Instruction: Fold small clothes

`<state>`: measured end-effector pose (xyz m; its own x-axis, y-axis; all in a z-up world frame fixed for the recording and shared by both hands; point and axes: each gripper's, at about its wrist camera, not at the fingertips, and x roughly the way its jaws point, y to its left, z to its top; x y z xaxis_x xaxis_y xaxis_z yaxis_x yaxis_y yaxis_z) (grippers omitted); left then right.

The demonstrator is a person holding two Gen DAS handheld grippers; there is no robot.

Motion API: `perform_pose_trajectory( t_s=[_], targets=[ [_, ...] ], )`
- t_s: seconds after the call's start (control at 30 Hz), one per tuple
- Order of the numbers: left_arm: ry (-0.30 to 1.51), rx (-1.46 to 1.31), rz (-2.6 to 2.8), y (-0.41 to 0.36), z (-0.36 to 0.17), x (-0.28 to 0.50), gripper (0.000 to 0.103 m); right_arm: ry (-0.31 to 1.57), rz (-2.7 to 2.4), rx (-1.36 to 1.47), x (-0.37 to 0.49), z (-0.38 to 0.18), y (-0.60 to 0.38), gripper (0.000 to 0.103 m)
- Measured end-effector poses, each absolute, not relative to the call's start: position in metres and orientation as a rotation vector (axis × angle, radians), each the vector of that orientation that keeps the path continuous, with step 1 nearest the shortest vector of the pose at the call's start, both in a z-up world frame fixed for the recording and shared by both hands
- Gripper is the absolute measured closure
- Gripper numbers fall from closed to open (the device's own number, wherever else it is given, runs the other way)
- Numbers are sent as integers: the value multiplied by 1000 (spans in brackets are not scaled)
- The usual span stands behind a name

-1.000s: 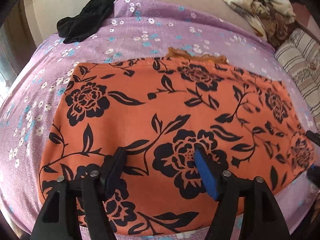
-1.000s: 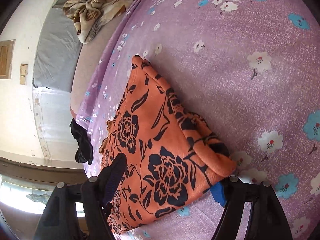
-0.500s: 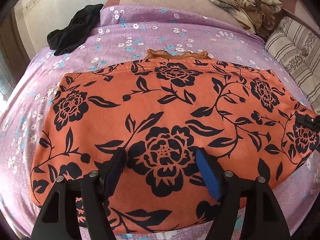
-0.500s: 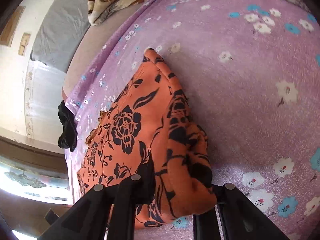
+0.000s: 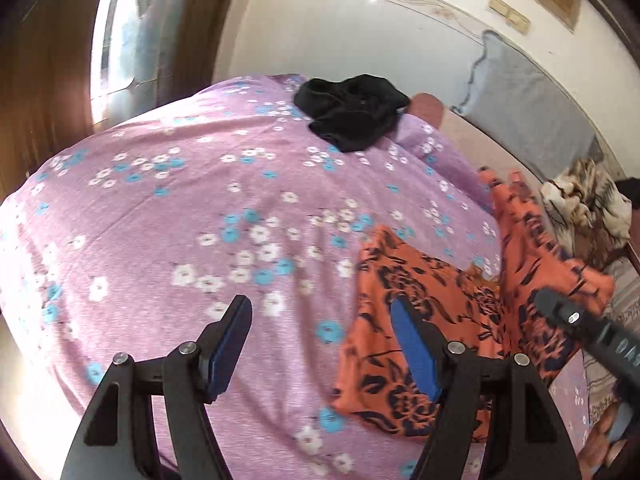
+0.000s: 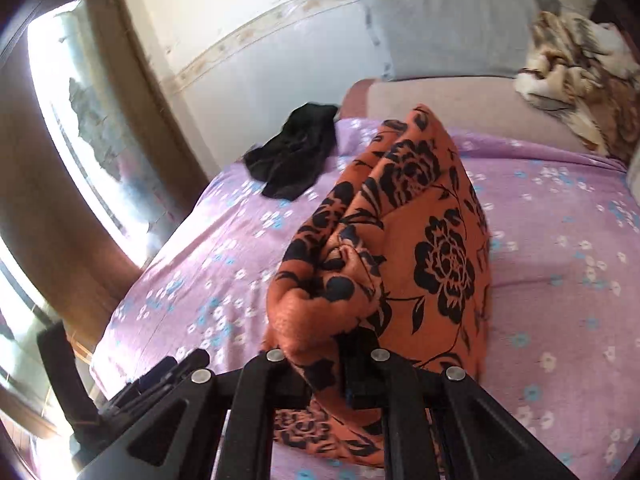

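Note:
The orange garment with black flowers [image 6: 432, 248] hangs lifted off the purple flowered bed sheet [image 6: 560, 216]. My right gripper [image 6: 320, 360] is closing tight, its pads pressing on a bunched edge of the garment. In the left wrist view the garment [image 5: 420, 300] lies at the right, one end raised by the right gripper [image 5: 560, 312]. My left gripper [image 5: 320, 344] hovers open over the sheet [image 5: 180, 220] with nothing between its blue pads; its right finger [image 5: 412, 352] sits in front of the garment's left edge.
A crumpled black garment [image 5: 352, 110] lies at the far end of the bed. A grey pillow [image 6: 448, 24] leans on the wall, with a brown patterned blanket [image 6: 580, 48] heaped at the far right. A window and wooden frame [image 5: 120, 32] stand to the left.
The right gripper shut on the garment's end and lifted it up and over toward the left. The left gripper swung left off the garment and now hovers over the sheet, still open.

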<state>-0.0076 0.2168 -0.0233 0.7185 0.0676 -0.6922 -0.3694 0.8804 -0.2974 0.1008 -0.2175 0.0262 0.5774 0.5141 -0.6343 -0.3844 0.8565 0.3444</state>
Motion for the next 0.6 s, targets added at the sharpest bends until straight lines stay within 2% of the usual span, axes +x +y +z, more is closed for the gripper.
perform_pose_trajectory(
  t_s=[0.1,0.17,0.2,0.23,0.33,0.6],
  targets=[
    [775,-479,300,246,-39,-22,30,960,590,50,102,-30,-144,92],
    [791,-504,293,253,-48,-31,30,1124,558,-49,105,-88,-111,85],
    [792,-502,284,253,-50,-34,30,1107,552,-90,99,-98,-104,86],
    [788,-496,279,253,-50,-37,30,1032,547,-107,90,-90,-104,80],
    [786,-515,239,250,-50,-34,30,1059,667,0,87,-80,-110,26],
    [758,-462,57,209,-24,-17,30,1047,712,207,73,-62,-160,26]
  ],
)
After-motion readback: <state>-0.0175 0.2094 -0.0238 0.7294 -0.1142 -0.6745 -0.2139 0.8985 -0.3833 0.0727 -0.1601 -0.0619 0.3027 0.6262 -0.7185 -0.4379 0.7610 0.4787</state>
